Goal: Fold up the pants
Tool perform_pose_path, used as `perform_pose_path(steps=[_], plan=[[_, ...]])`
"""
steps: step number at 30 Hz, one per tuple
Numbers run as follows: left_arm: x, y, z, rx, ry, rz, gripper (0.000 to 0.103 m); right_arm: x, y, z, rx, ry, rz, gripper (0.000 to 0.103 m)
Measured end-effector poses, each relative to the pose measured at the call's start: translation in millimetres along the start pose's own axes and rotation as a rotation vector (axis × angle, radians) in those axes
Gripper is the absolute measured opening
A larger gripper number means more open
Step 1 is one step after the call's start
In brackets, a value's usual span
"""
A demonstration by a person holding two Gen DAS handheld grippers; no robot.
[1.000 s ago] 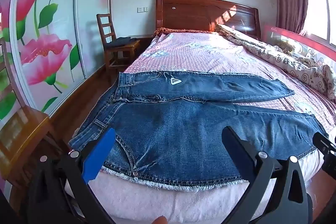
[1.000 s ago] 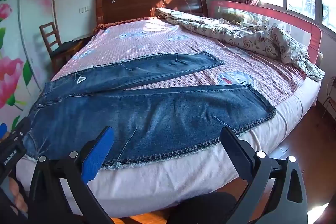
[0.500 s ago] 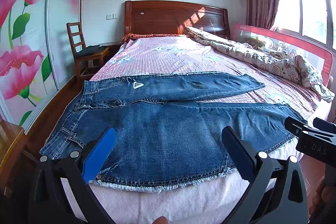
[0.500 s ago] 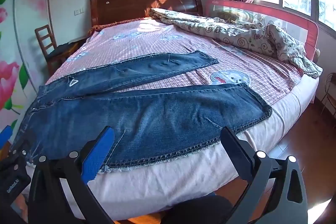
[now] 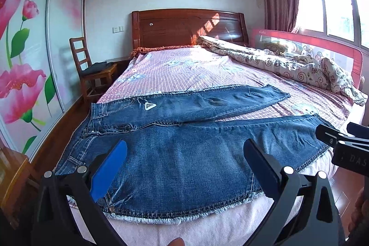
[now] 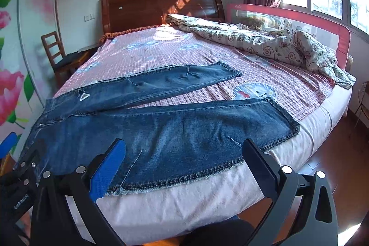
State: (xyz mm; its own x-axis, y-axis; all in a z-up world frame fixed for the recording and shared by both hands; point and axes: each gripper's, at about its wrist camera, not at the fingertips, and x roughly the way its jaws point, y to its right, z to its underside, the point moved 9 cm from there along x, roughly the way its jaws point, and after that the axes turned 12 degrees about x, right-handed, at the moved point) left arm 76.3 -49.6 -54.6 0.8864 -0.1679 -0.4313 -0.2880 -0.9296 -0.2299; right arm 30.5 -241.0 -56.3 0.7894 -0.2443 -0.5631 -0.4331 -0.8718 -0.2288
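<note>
Dark blue jeans [image 5: 189, 153] lie flat on the bed, waistband at the left, both legs spread toward the right; they also show in the right wrist view [image 6: 161, 130]. The near leg's frayed edge runs along the bed's front edge. My left gripper [image 5: 184, 156] is open and empty, hovering above the near leg close to the waist. My right gripper [image 6: 184, 153] is open and empty, above the near leg's lower half; it also shows at the right edge of the left wrist view [image 5: 341, 142].
The bed [image 5: 184, 66] has a pink checked sheet and a wooden headboard [image 5: 189, 27]. A crumpled patterned quilt [image 5: 288, 66] lies along the red bed rail [image 5: 322, 50] at the right. A wooden chair [image 5: 92, 70] stands at the left by the flowered wardrobe doors [image 5: 27, 50].
The left wrist view has swung to the right and now faces the bed more squarely. The right gripper has shifted slightly. The jeans have not moved.
</note>
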Motion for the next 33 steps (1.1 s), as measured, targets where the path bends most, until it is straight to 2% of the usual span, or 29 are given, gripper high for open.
perform_pose_path(steps=[6,10,33], plan=[[0,-19,-2,-0.025,0.008,-0.043,0.101,-12,-16,-9,-0.014,0.063,-0.067,0.100],[3,-28,5,-0.045,-0.016,-0.060,0.101,-8,-28,-4,-0.034,0.043,-0.099,0.100],[10,-31,9,-0.063,-0.042,-0.056,0.101,-4,-41,3,-0.060,0.019,-0.114,0.100]])
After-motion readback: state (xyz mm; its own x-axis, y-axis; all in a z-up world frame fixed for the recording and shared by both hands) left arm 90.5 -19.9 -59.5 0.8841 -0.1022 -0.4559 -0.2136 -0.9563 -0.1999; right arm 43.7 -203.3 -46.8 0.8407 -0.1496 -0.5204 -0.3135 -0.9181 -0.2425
